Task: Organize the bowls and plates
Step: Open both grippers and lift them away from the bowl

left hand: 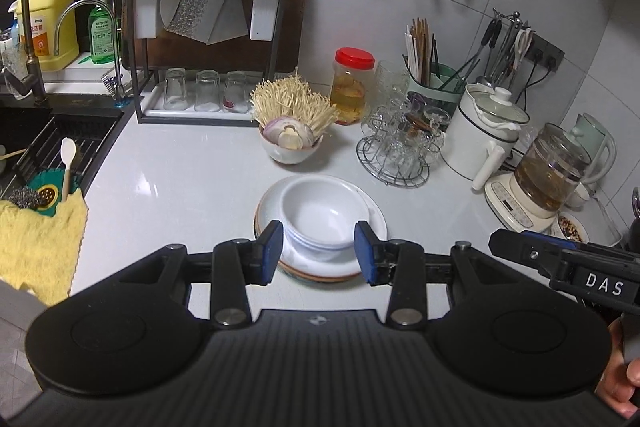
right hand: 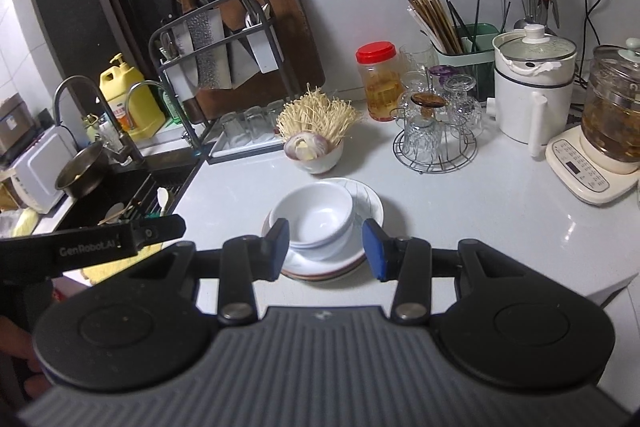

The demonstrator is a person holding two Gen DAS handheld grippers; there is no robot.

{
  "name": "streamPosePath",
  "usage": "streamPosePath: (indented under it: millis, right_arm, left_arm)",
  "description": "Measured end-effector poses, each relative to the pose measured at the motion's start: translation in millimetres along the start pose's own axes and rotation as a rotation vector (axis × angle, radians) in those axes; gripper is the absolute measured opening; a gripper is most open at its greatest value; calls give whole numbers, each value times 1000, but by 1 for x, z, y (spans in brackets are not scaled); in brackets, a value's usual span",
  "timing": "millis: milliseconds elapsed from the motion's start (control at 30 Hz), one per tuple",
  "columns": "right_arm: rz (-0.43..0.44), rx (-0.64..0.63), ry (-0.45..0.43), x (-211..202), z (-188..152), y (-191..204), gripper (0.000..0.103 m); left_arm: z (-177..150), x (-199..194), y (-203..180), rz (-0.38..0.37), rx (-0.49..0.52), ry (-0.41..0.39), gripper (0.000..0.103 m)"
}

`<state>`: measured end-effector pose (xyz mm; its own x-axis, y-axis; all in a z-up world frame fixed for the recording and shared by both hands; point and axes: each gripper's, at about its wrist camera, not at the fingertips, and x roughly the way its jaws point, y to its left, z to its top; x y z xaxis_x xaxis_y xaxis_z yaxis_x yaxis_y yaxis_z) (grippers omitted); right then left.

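Centrally, white bowls (left hand: 320, 217) sat nested on a stack of plates (left hand: 362, 263) on the pale worktop (left hand: 180, 179), near its front edge. The plate stack showed brown rims underneath the white top plate. In the right wrist view the same bowls (right hand: 316, 217) and plates (right hand: 368, 205) sat just ahead of the fingertips.

Left hand-held gripper (left hand: 319, 251) was above and short of the stack, jaws apart, nothing between the blue pads (left hand: 270, 251). Right hand-held gripper (right hand: 327, 247) was the same: jaws apart, empty, not touching the crockery.

Behind the stack was a small white bowl (left hand: 286, 151) holding enoki mushrooms and a cut onion. To the right of it were a red-lidded jar (left hand: 352, 87), a wire rack of upturned glasses (left hand: 396, 143), a white pot with lid (left hand: 486, 131) and a glass kettle on its base (left hand: 548, 175). A green holder with chopsticks (left hand: 430, 75) was at the wall.

Left rear was a black knife rack (left hand: 204, 27) with cleavers in front of a wooden board, tumblers under it. Far left were the sink (left hand: 48, 143), a yellow cloth (left hand: 40, 243) and a yellow detergent bottle (left hand: 52, 23).
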<state>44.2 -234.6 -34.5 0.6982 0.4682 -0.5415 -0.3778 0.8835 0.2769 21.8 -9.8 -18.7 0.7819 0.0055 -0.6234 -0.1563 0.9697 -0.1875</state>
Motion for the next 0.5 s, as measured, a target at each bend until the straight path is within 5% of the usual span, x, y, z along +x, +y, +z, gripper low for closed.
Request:
streamPosePath:
  millis: [367, 500]
  right_arm:
    - [-12, -29, -35, -41, -16, -2, 44]
    - [-16, -26, -40, -48, -21, -2, 45]
  left_arm:
    - [-25, -34, -20, 9, -1, -12, 51]
    - [-32, -43, -19, 23, -12, -9, 63]
